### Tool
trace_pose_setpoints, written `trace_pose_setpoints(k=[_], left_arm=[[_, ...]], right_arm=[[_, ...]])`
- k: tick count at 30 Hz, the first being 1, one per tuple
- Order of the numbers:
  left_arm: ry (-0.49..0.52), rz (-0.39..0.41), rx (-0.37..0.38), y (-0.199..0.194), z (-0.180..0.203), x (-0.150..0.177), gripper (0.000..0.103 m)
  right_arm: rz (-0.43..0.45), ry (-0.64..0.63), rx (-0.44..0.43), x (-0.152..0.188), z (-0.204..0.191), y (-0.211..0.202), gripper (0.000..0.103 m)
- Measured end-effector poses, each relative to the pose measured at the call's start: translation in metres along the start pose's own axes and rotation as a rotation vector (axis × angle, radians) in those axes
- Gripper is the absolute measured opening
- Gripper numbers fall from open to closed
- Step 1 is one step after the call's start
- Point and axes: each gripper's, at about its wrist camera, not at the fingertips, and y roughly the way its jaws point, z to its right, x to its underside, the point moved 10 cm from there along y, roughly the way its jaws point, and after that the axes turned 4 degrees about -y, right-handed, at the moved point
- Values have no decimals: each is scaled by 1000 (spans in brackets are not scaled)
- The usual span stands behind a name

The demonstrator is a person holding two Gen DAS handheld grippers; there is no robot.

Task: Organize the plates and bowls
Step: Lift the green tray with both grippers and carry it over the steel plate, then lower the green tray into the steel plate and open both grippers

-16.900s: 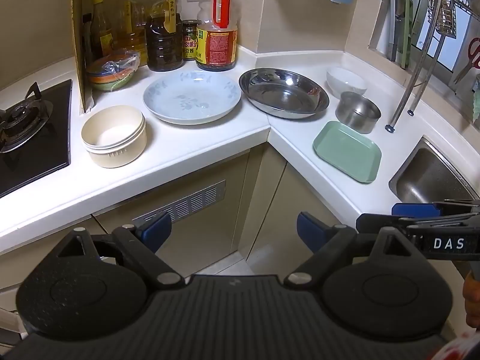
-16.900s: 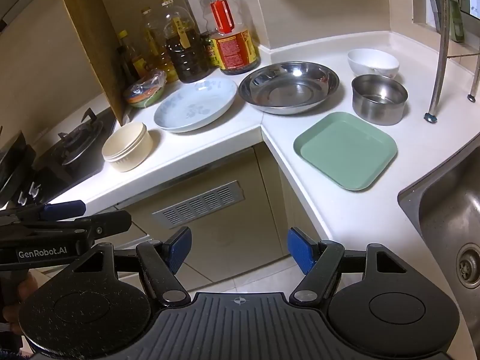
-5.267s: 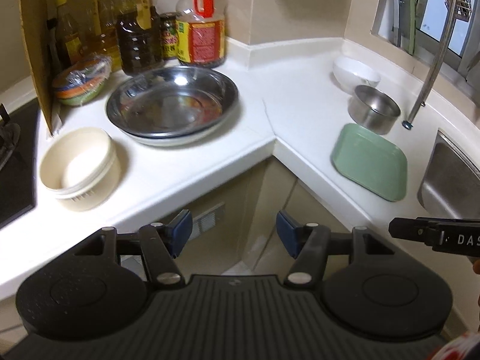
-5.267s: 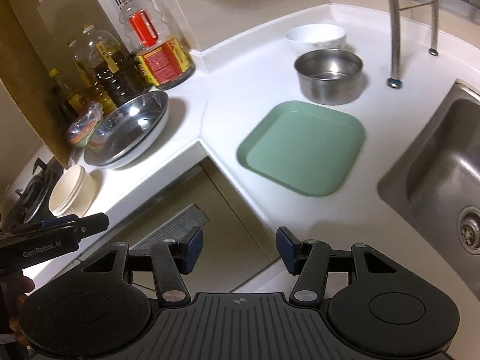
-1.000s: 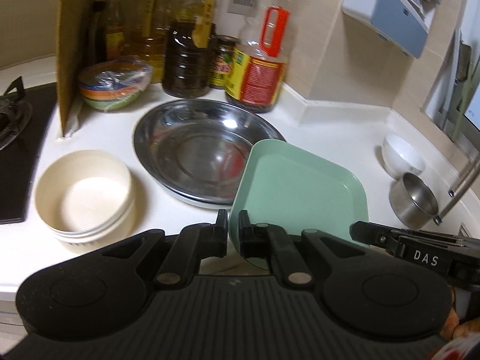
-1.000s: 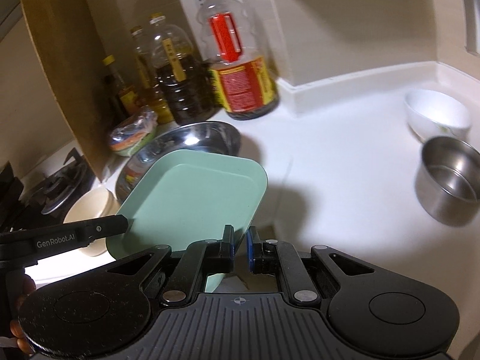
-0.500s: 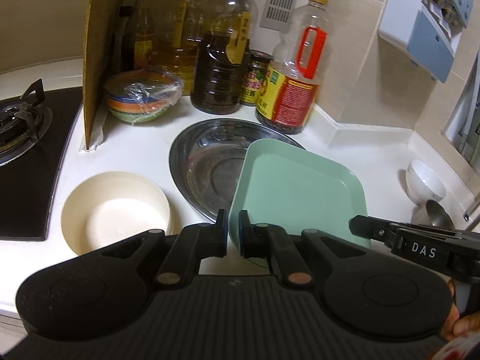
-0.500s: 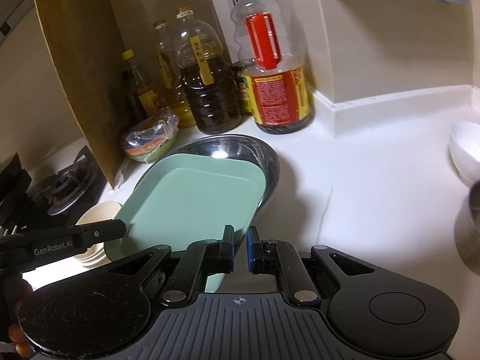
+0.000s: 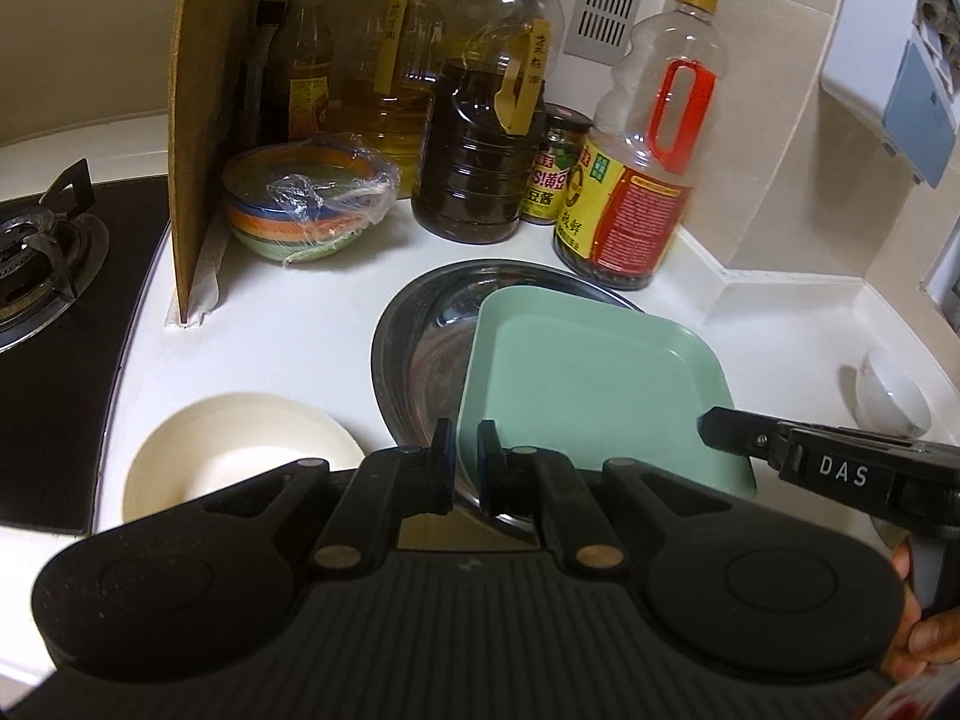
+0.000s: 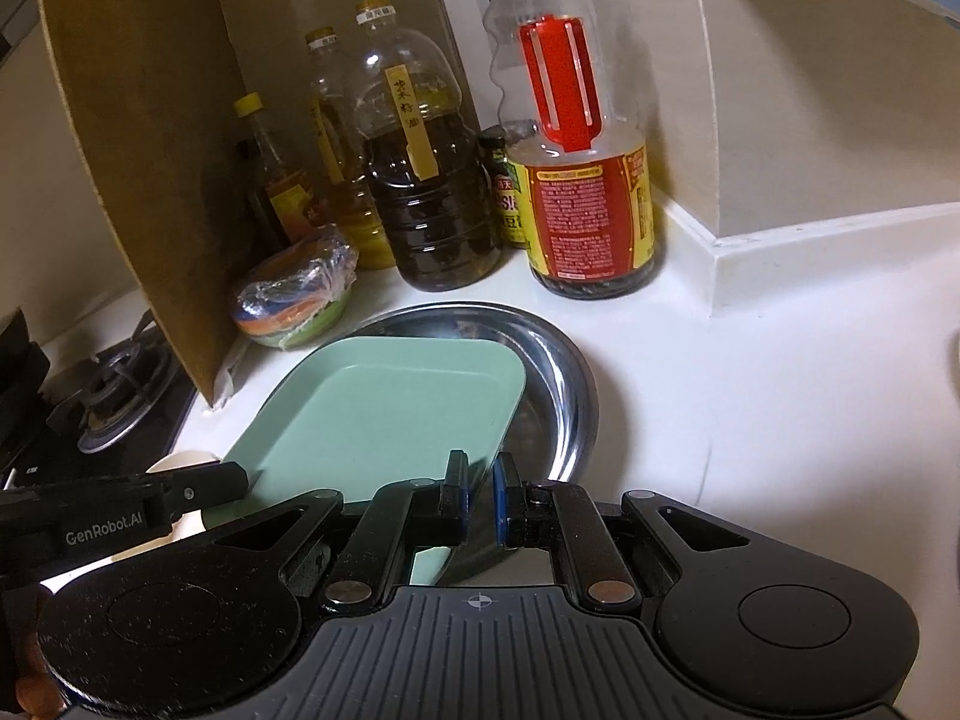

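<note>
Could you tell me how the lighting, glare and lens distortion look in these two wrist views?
Left wrist view: warm, dim light; the steel basin glints faintly beside the held green plate, and the fisheye bows the cardboard panel. Right wrist view: the white counter is brightest, the basin's rim shines, the plate casts a shadow, and the corners fall dark.
</note>
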Motion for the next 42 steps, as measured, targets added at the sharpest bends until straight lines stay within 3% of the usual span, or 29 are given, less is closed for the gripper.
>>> trace_pose_setpoints(k=[11,27,28,29,31,42], left_arm=[[16,-36,-23,32,-3,-9,6],[33,-71,-57,53,-6,-9,7],[31,-72,-58,54,-6,-9,7],[29,-72,-57,55,-6,-10,7],[22,-70,-63,54,-8,-12,7],[27,-49,-39,29,1,-13,13]], right_arm=[[-43,21,25,-2,9,37,8],[-71,51,33,0,16,60,11],[-65,54,31,-1,16,60,17],[-60,52,30,-2,16,60,32],[-43,43,30,-4,14,57,52],[-7,47,-2,-5,9,31,53]])
